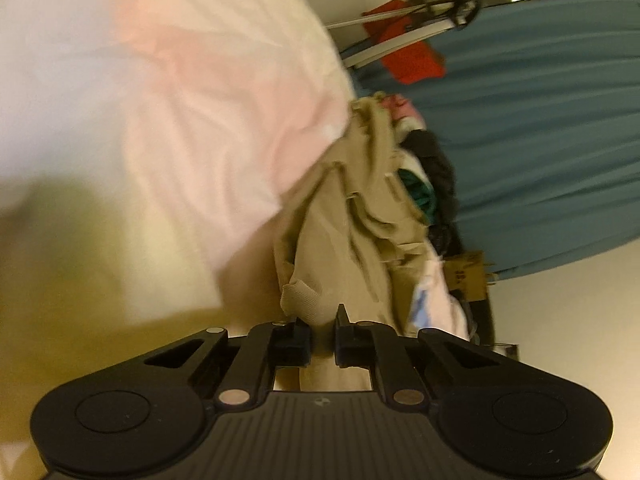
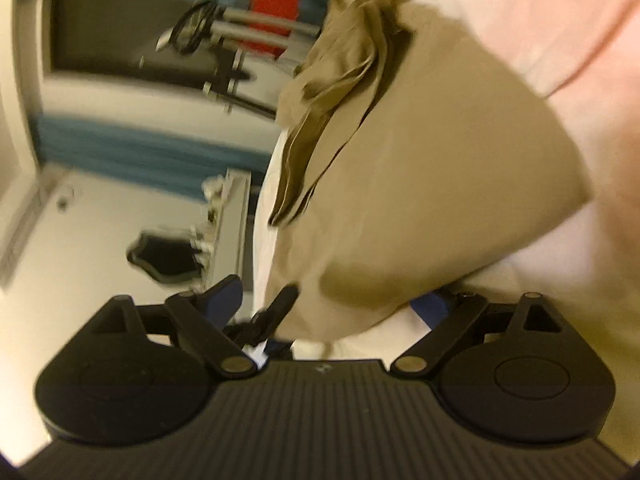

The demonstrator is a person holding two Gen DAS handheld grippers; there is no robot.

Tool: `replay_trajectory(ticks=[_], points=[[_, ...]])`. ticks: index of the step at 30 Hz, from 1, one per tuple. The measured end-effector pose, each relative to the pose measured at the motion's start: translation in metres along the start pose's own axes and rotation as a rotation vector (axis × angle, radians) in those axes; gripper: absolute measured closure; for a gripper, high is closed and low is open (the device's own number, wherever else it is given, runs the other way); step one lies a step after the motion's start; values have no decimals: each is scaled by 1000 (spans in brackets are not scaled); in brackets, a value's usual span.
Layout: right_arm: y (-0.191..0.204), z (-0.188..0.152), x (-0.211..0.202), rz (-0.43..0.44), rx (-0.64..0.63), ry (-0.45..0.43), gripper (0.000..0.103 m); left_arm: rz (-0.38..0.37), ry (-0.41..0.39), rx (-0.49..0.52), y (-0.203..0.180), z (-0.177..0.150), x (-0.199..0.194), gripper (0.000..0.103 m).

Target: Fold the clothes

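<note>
The left gripper (image 1: 322, 326) pinches a hem of the soft, limp tan garment (image 1: 340, 240) lying on the pink sheet (image 1: 180, 120), while the right gripper (image 2: 340, 300), jaws spread, should take an adjacent hem edge.

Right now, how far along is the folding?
Done: nothing looks folded; the tan garment is still crumpled on the pink sheet, other clothes heaped behind. In hand: the left hand-held gripper is shut on a ribbed edge of it; the right hand-held gripper is open beside the fabric. Left: all the folds.
</note>
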State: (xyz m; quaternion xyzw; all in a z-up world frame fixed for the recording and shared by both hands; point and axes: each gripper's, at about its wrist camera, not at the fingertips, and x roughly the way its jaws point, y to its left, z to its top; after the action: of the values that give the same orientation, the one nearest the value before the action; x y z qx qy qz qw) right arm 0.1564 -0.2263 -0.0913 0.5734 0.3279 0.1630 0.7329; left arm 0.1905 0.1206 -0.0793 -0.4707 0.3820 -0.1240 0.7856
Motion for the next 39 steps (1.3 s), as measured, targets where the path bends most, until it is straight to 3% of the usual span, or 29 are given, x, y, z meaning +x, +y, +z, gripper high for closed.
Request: replay_trajectory(ticks=[3, 5, 16, 19, 22, 33, 39], points=[[-17, 7, -10, 53, 128, -70, 13, -47, -17, 13, -7, 0, -5, 94], [-23, 9, -17, 63, 166, -112, 21, -62, -25, 21, -12, 1, -6, 94], [-28, 14, -31, -44, 132, -228, 78, -99, -34, 14, -15, 0, -21, 94], [-24, 17, -25, -56, 99, -230, 86, -101, -33, 16, -13, 0, -25, 94], [-19, 17, -26, -66, 56, -236, 89, -121, -39, 42, -18, -2, -30, 95], [8, -2, -71, 22, -55, -299, 91, -203, -51, 102, -33, -18, -86, 97], [23, -35, -111, 18, -117, -317, 91, -255, -22, 20, -25, -47, -129, 97]])
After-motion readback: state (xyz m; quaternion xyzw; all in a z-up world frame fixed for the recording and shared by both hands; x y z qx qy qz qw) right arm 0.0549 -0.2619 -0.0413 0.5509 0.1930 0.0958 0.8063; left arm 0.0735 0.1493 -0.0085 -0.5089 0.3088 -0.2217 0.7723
